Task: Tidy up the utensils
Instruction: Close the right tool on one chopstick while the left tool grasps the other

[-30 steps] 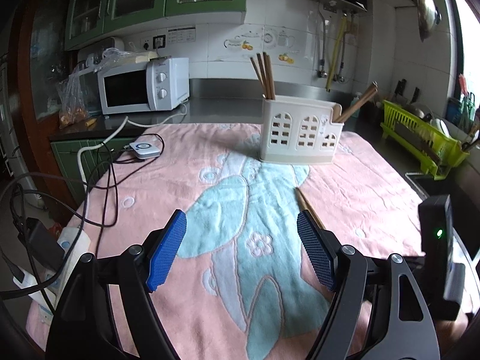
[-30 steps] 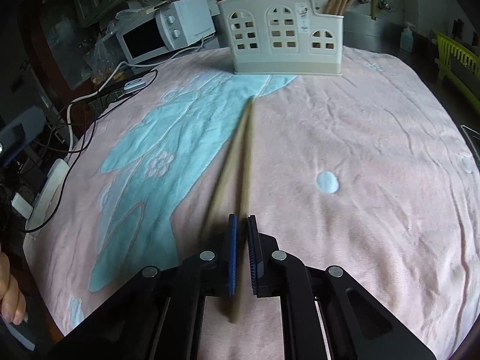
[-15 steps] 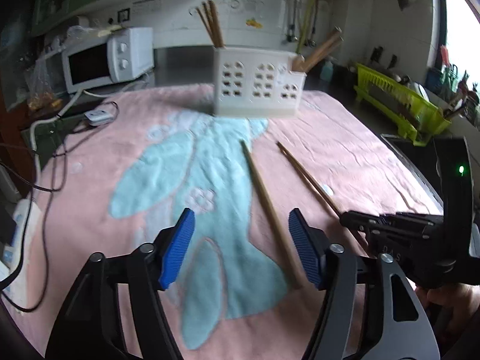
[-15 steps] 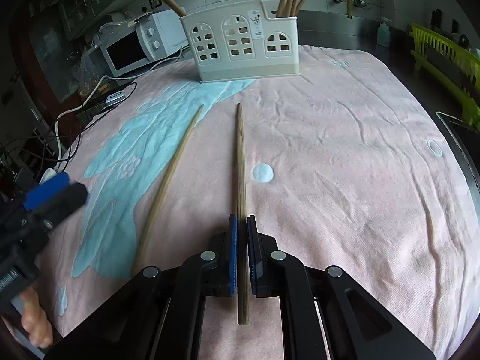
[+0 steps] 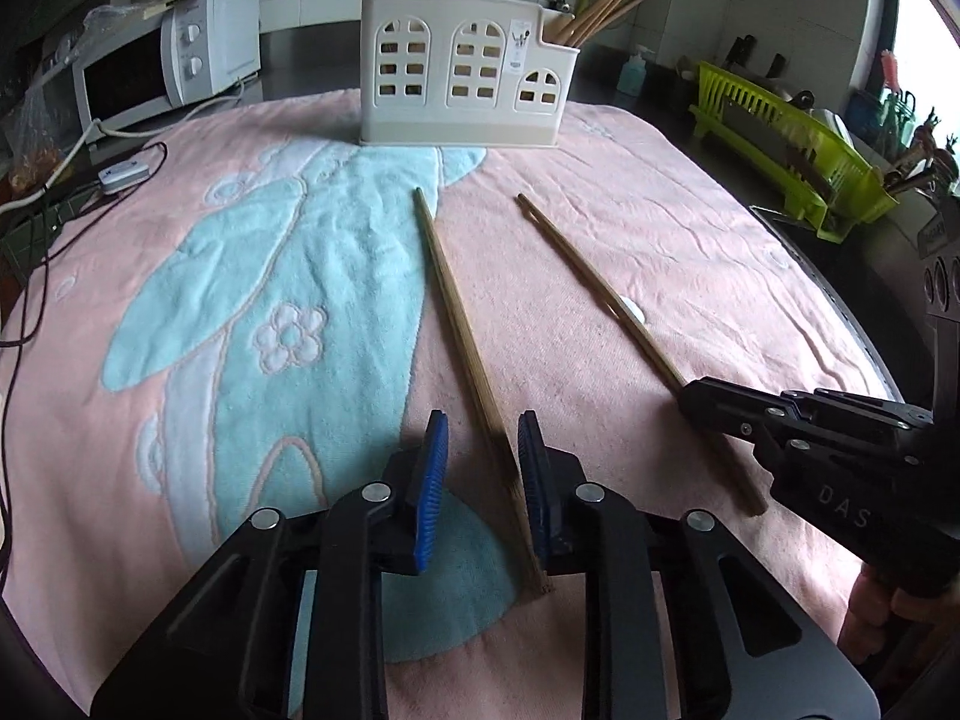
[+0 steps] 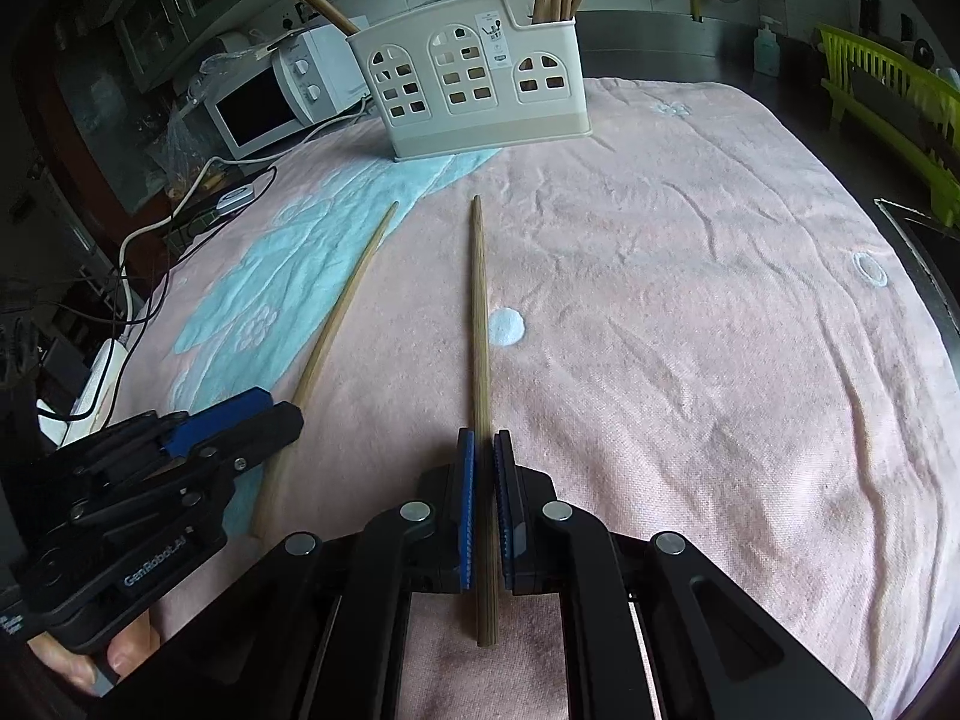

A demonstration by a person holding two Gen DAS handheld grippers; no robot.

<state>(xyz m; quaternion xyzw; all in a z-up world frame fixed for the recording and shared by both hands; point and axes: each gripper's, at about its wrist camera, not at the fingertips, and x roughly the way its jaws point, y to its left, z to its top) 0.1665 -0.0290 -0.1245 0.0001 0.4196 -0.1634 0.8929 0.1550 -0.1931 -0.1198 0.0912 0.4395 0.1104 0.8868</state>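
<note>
Two wooden chopsticks lie on the pink towel. My left gripper [image 5: 483,450] is open, its pads astride the near end of the left chopstick [image 5: 459,324], the right pad close to it. My right gripper [image 6: 485,468] is shut on the right chopstick [image 6: 479,312], near its thick end; that chopstick also shows in the left wrist view [image 5: 606,300]. The white utensil holder [image 5: 465,81] stands at the towel's far side with several chopsticks in it; it also shows in the right wrist view [image 6: 474,96].
A white microwave [image 5: 156,63] and cables [image 5: 36,192] lie at the far left. A green dish rack [image 5: 786,144] stands at the right beside the counter edge. The pink and teal towel [image 5: 690,240] covers the table.
My left gripper moved forward and down to the left chopstick and narrowed its opening around it. My right gripper stays shut on the right chopstick, which has separated from the other.
</note>
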